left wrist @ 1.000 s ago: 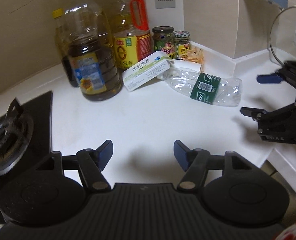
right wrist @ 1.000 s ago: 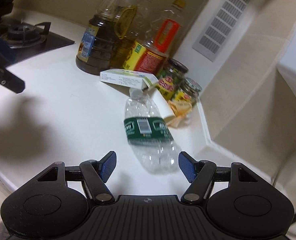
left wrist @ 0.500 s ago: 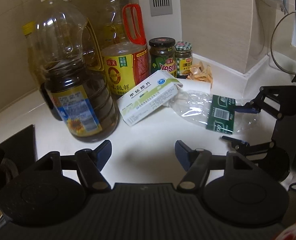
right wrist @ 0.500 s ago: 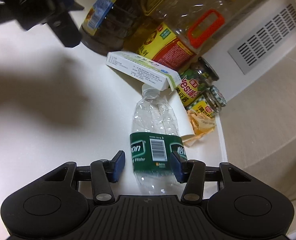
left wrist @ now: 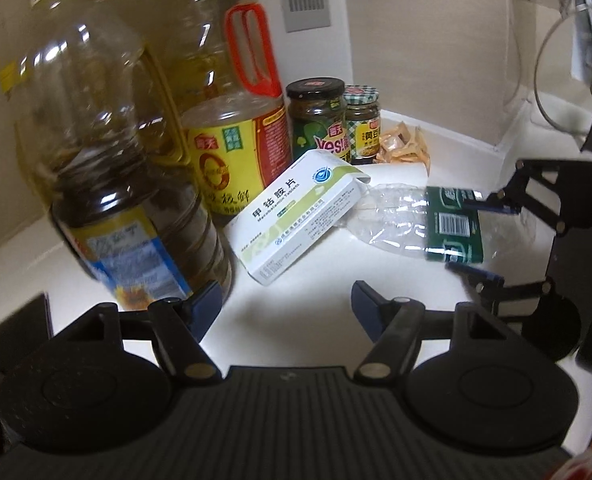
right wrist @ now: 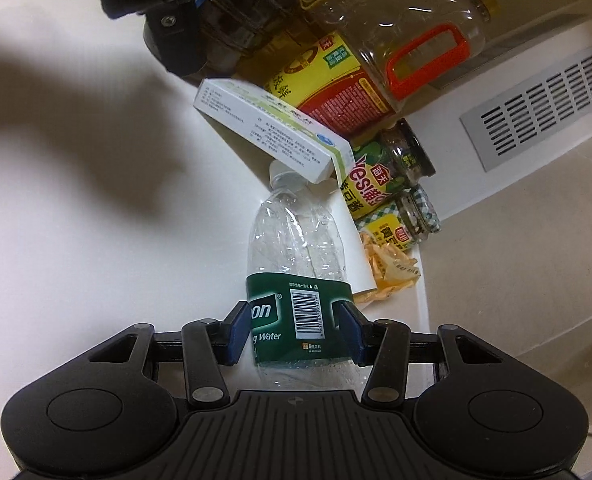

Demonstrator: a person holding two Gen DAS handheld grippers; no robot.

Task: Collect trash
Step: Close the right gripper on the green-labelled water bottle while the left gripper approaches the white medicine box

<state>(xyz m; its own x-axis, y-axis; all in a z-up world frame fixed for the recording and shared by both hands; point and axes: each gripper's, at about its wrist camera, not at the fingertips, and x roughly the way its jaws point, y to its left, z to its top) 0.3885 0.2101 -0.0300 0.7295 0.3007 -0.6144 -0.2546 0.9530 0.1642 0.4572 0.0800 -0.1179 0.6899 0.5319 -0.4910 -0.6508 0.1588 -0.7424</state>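
Note:
A crushed clear water bottle (right wrist: 296, 248) with a green label lies on the white counter (right wrist: 95, 280), cap toward a white-and-green medicine box (right wrist: 263, 128). My right gripper (right wrist: 293, 332) is shut on the bottle's labelled part, a blue pad pressing each side. The left wrist view shows the same grip from the side, right gripper (left wrist: 482, 240) on the bottle (left wrist: 396, 220). My left gripper (left wrist: 285, 296) is open and holds nothing, a short way in front of the medicine box (left wrist: 296, 216). A crumpled orange wrapper (left wrist: 404, 146) lies by the wall corner.
Large oil bottles (left wrist: 107, 184) and a yellow-labelled one with a red handle (left wrist: 235, 160) crowd the back left. Two sauce jars (left wrist: 320, 120) stand by the wall vent. A black stove edge (left wrist: 11, 320) is at the left. A glass lid (left wrist: 556, 80) leans at the right.
My right gripper came down over the bottle and closed on its green label. My left gripper moved nearer to the medicine box and the oil bottles, staying open.

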